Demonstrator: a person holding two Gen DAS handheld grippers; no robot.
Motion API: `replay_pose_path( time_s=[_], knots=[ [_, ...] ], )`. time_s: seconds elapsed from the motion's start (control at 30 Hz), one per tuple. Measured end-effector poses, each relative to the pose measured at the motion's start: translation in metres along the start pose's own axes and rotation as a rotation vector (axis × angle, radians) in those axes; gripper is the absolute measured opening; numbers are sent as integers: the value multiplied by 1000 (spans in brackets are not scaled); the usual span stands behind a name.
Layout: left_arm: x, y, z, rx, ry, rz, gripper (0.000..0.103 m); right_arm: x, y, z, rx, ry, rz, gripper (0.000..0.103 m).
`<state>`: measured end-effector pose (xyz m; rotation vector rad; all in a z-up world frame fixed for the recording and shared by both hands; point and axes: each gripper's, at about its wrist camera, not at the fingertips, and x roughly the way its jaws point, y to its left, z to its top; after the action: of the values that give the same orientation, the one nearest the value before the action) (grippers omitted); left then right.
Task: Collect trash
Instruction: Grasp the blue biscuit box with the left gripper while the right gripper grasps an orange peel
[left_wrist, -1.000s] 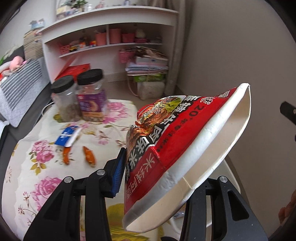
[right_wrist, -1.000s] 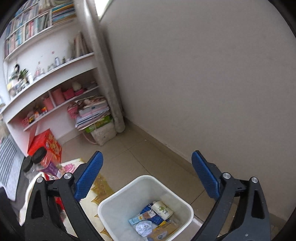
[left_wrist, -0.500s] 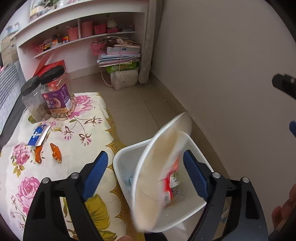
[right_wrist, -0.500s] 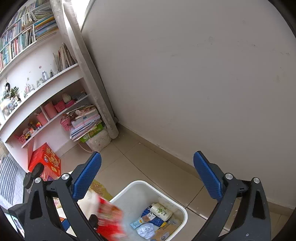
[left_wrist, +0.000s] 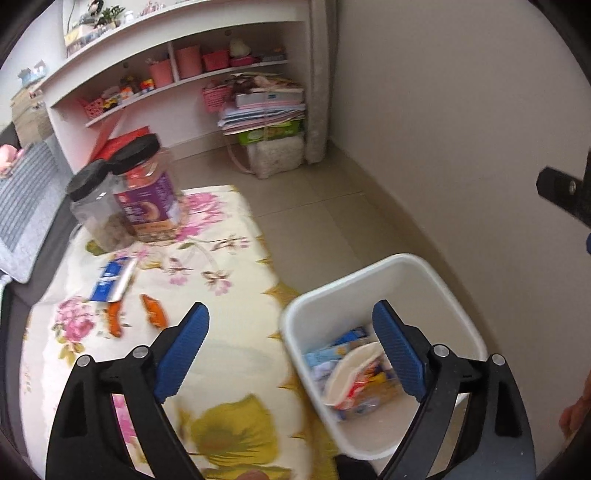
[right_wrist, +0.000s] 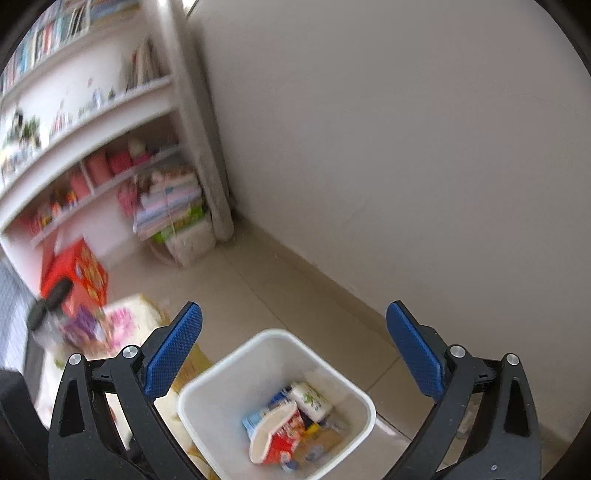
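A white bin (left_wrist: 436, 275) stands on the floor beside the flowered table; it also shows in the right wrist view (right_wrist: 229, 369). The red and white noodle bowl (left_wrist: 351, 380) lies inside it on other trash, also seen in the right wrist view (right_wrist: 277, 435). My left gripper (left_wrist: 291, 325) is open and empty above the bin's left rim. My right gripper (right_wrist: 295, 325) is open and empty above the bin. On the table lie a blue wrapper (left_wrist: 110, 278) and two orange scraps (left_wrist: 153, 310).
Two black-lidded jars (left_wrist: 144, 184) stand at the table's far end. White shelves (left_wrist: 177, 85) and a stack of books (left_wrist: 266, 110) line the far wall. A plain wall (left_wrist: 461, 110) runs close behind the bin. A grey striped cushion (left_wrist: 26, 206) lies left.
My left gripper opened and let go of the noodle bowl, which fell into the bin. Both views shifted a little; the right gripper stayed open.
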<state>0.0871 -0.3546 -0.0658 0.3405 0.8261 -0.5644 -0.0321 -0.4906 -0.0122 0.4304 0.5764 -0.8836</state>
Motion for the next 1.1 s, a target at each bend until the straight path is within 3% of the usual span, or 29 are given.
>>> replay_pose_path(
  time_s=[0.33, 0.63, 0.7, 0.87, 1.0, 1.1],
  knots=[
    [62, 105, 14, -8, 136, 195, 88, 30, 84, -25, -183, 124, 59, 96],
    [128, 221, 31, -140, 305, 229, 88, 49, 153, -42, -254, 199, 128, 96],
    [146, 243, 30, -169, 349, 208, 88, 52, 168, -47, -276, 212, 139, 96],
    [176, 278, 21, -277, 445, 75, 88, 65, 206, -65, -334, 265, 169, 96],
    [184, 294, 13, -324, 476, -27, 88, 76, 237, -83, -383, 318, 202, 96],
    [185, 301, 10, -327, 479, -76, 78, 81, 255, -95, -425, 344, 219, 96]
  ],
)
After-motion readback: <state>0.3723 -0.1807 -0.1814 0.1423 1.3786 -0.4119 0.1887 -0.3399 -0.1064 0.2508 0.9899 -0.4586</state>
